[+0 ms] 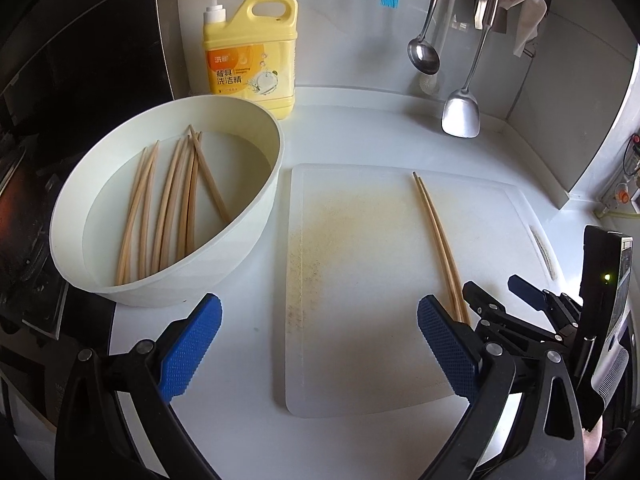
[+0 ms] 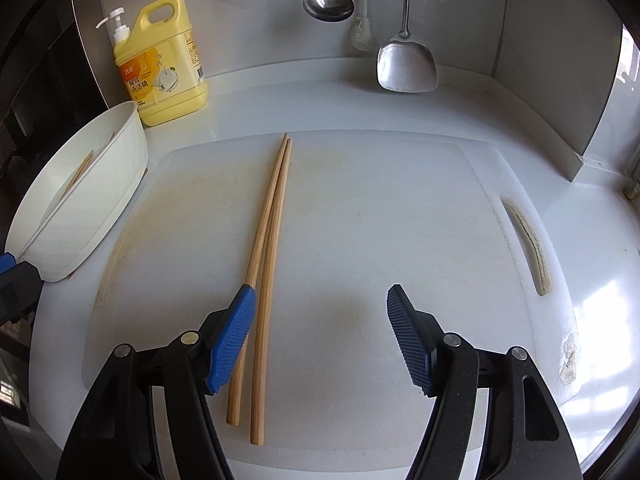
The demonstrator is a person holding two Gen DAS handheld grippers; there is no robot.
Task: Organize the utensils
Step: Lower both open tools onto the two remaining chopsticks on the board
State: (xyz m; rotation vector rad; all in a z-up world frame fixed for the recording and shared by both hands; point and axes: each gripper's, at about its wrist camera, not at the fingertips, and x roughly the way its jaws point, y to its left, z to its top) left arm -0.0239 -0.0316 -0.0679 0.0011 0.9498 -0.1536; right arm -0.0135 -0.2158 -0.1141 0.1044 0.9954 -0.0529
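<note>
1. Just ahead of the right gripper [image 2: 320, 316], on the white cutting board [image 2: 360, 240], lies a pair of wooden chopsticks [image 2: 268, 272], side by side and touching at their far tips.
2. The right gripper's jaws stand wide with nothing clamped; its left blue pad overlaps the near end of one chopstick, though whether it touches the wood I cannot tell.
3. Between the left gripper [image 1: 320, 344] and its far left sits a white bowl [image 1: 256, 216] holding more chopsticks [image 1: 172, 208] leaning on its inner wall.
4. The left gripper's jaws are also spread wide and empty, hanging over the board's near edge.
5. Beyond the bowl stands a yellow detergent bottle [image 1: 252, 56].
6. Far ahead of both grippers a ladle [image 2: 328, 4] and a spatula [image 2: 406, 64] hang against the wall.
</note>
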